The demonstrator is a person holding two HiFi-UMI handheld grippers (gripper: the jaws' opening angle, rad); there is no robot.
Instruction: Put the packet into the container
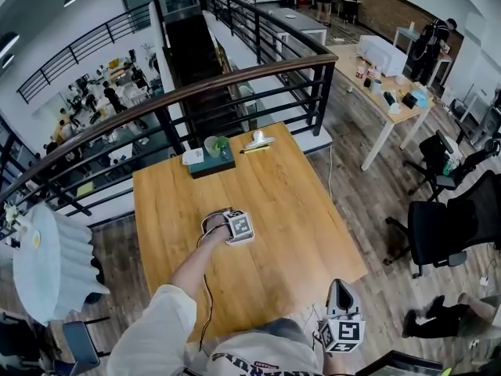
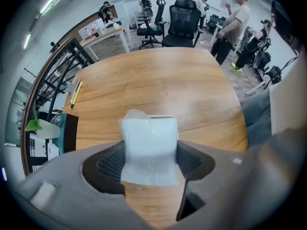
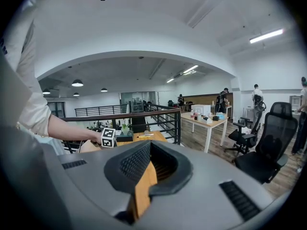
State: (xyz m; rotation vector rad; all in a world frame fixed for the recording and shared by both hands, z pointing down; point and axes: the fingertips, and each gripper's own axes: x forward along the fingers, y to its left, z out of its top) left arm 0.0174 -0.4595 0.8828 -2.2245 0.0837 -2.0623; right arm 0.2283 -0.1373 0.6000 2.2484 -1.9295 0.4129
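Worktop: the wooden worktop (image 1: 282, 210) is carrying the container at its far edge, against the black railing (image 1: 235, 84).
Container: a dark teal container (image 1: 211, 167) is sitting at the worktop's far edge; a white card and a green item are sitting in it.
Left gripper: the left gripper (image 1: 232, 227) is pointing straight down over the middle of the worktop, well short of the container, on the person's side of it.
Left fingers: the fingers (image 2: 108, 162) are standing wide and pinching the packet from both sides.
Right gripper: the right gripper (image 1: 342, 319) is hanging off the near edge of the worktop, far from the container and aiming roughly towards it.
Right fingers: the fingers (image 3: 132, 164) are pressing together at the tips, gripping nothing.
Packet: the white packet (image 2: 149, 152) is sitting upright between the left fingers, above bare wood, well apart from the container.
Pen: a yellow pen (image 1: 254, 149) is lying just to the right of the container.
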